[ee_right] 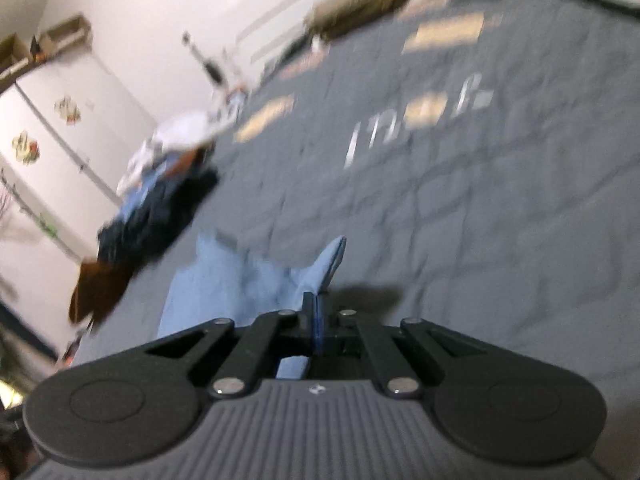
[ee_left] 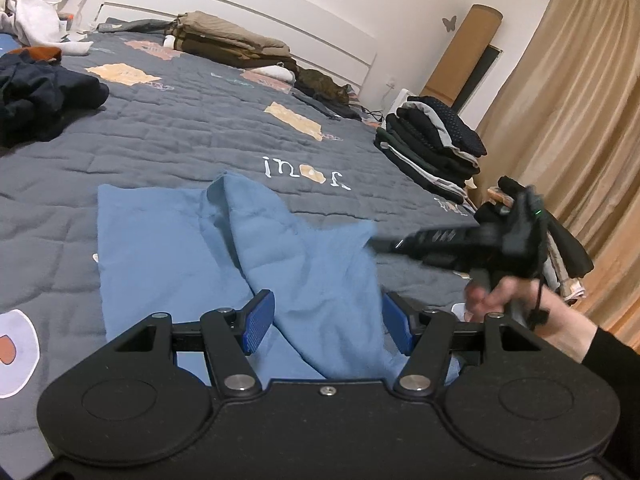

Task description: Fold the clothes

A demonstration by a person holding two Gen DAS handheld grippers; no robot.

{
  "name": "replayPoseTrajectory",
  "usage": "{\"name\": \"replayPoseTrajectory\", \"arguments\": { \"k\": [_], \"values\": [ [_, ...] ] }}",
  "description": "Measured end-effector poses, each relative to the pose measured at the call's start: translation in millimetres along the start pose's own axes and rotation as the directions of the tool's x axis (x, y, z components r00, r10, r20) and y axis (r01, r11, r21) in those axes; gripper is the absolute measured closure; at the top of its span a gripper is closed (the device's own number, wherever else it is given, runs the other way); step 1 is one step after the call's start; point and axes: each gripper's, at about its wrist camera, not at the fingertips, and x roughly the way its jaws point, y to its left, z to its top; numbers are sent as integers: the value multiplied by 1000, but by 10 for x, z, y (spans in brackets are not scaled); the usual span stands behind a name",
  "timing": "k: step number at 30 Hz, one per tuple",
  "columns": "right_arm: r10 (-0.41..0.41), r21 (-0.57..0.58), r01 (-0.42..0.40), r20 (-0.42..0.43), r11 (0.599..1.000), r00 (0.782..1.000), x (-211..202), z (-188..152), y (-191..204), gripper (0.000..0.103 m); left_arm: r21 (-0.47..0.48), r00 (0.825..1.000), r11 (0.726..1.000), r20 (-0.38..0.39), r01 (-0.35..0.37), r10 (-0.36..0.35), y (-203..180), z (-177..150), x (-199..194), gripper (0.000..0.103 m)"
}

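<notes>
Blue garment (ee_left: 192, 248) lies on the bed's grey quilt (ee_left: 180, 128), flat on its left half, right half bunched into a raised ridge that runs from the near edge away toward the white lettering. Long axis of that ridge points roughly straight out from the left gripper (ee_left: 326, 322). Its jaws stand apart, one blue pad each side of the ridge's near end; the right pad is half buried in cloth, so I can't tell if either pad presses. I read it as straddling, not gripping. Right gripper (ee_right: 317, 316) comes in from the right side, jaws clenched on the garment's right-hand corner: in its own view a fold of blue cloth sticks out past the closed tips, though that view is motion-blurred. The person's hand (ee_left: 516, 304) holds that tool just off the cloth's right edge. So the right side has the free corner, the left sits at the near hem. Likely next move is carrying that corner leftward over the flat half. Risk: the ridge drags if the left jaws don't pin it. Folded stack (ee_left: 432, 148) and dark unfolded pile (ee_left: 40, 100) are well apart.
</notes>
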Motion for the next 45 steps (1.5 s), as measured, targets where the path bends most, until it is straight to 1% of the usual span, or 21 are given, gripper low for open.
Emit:
{"name": "replayPoseTrajectory", "arguments": {
  "k": [1,2,4,6,8,12,14,16,17,19,22,24,28,31,34,38,41,45],
  "values": [
    [-19,-1,19,42,1000,999,-71,52,-30,103,0,1000,1000,1,0,0,-2,1,0,44],
    [-55,-19,57,88,998,995,-147,107,-59,103,0,1000,1000,1,0,0,-4,2,1,44],
    [-111,-29,118,168,993,980,-252,206,-148,103,2,1000,1000,1,-1,1,-9,0,2,44],
    [-161,-9,168,237,986,958,-351,292,-266,103,6,1000,1000,0,-2,2,-18,-7,4,44],
    [-215,3,224,303,975,929,-434,358,-364,103,11,1000,1000,-3,-2,2,-17,-12,8,44],
    [-314,-25,356,416,934,854,-498,403,-452,103,19,1000,1000,-8,-4,4,-13,-21,15,44],
    [-340,-40,399,450,916,825,-511,426,-479,103,19,1000,1000,-7,-7,7,-15,-24,17,44],
    [-347,-63,427,483,902,804,-509,469,-480,103,19,1000,1000,-7,-9,9,-22,-28,13,44],
    [-342,-78,425,473,902,812,-493,484,-480,103,18,1000,1000,-7,-10,11,-21,-28,12,44],
    [-337,-87,404,411,910,847,-441,516,-515,103,18,1000,1000,-7,-12,12,-26,-30,9,44],
    [-364,-94,418,346,904,865,-368,528,-548,99,14,1000,1000,-6,-15,15,-20,-19,7,44],
    [-358,-96,406,322,909,877,-367,556,-528,99,12,1000,1000,-2,-17,17,-21,-19,-4,44],
    [-323,-101,359,263,928,909,-459,599,-431,89,10,1000,1000,-1,-16,16,-11,-17,-14,44],
    [-274,-112,299,196,948,942,-481,502,-355,86,17,1000,1000,-6,-7,7,-38,-26,-11,44],
    [-265,-147,284,132,948,955,-516,387,-291,83,24,1000,1000,-10,13,-12,-105,-37,-7,44],
    [-248,-186,258,75,948,966,-671,210,-230,82,50,999,998,-13,45,-45,-245,-69,-6,44],
    [-243,-194,249,58,949,968,-857,93,-219,80,65,998,996,-16,67,-66,-347,-105,-8,43],
    [-225,-169,229,41,959,974,-1157,-121,-288,78,82,995,992,-13,99,-98,-511,-154,-21,43]
  ]
}}
